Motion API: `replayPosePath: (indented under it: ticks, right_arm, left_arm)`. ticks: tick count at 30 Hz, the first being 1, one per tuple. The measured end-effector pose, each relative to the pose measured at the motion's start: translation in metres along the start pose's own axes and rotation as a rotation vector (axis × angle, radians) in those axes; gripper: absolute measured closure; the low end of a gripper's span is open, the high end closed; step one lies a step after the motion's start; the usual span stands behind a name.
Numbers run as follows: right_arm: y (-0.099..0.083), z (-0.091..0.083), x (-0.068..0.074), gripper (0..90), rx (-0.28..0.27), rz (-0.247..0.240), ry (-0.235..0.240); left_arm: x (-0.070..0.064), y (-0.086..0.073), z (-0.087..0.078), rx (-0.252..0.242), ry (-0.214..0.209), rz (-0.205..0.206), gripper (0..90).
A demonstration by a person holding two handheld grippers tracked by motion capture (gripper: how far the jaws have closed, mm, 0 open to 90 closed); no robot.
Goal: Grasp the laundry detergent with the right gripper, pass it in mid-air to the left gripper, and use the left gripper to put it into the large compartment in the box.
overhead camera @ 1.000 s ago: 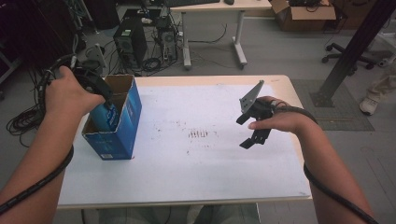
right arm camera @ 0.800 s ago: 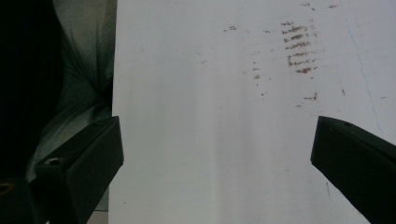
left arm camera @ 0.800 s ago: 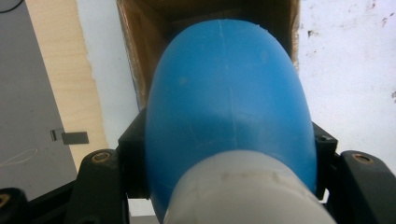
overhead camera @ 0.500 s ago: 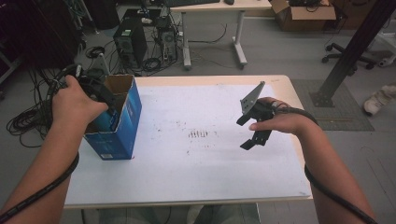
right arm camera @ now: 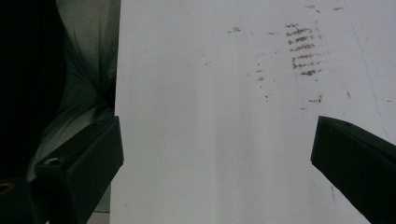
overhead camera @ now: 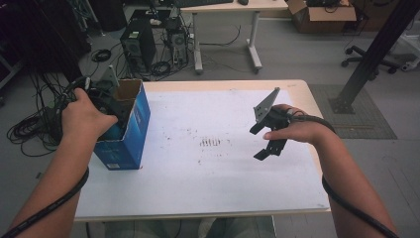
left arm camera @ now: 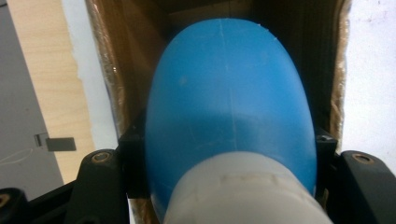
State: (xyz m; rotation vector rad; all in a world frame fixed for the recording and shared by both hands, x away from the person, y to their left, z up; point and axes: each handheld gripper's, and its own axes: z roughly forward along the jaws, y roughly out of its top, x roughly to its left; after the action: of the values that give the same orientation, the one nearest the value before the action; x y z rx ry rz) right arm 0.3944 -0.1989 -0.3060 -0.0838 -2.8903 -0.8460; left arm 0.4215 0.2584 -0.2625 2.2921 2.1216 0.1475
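The left hand-held gripper (overhead camera: 106, 99) clamps a blue bottle (left arm camera: 229, 116) inside the blue box (overhead camera: 130, 134) at the desk's left; lift straight, clear of the cardboard walls. The right hand-held gripper (overhead camera: 265, 144) hangs wide.

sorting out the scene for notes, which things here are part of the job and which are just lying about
In the job:
left gripper
blue bottle, held in it
blue box

Lying about:
right gripper, open and empty
table
computer tower

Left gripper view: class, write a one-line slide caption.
Left gripper shut on a blue and white bottle inside the open cardboard box.
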Motion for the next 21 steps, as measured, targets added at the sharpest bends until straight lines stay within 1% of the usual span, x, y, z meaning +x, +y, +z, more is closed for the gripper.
replayPosePath:
  ticks: [5,8,15,21]
  right_arm:
    - [0.000,0.001,0.000,2.4,0.003,-0.004,0.003]
    - [-0.001,0.001,0.000,2.4,0.002,0.000,0.005]
    - [-0.003,0.003,-0.001,2.4,0.000,0.001,0.007]
    - [-0.004,0.005,-0.001,2.3,0.002,0.005,0.010]
  left_arm:
    - [-0.001,0.000,0.007,0.007,0.000,0.004,38.1]
    - [0.000,0.000,0.010,0.006,-0.005,-0.001,38.1]
    - [0.002,0.000,0.015,0.010,0.008,-0.002,38.1]
    - [0.002,0.000,0.020,0.018,0.001,-0.002,38.1]
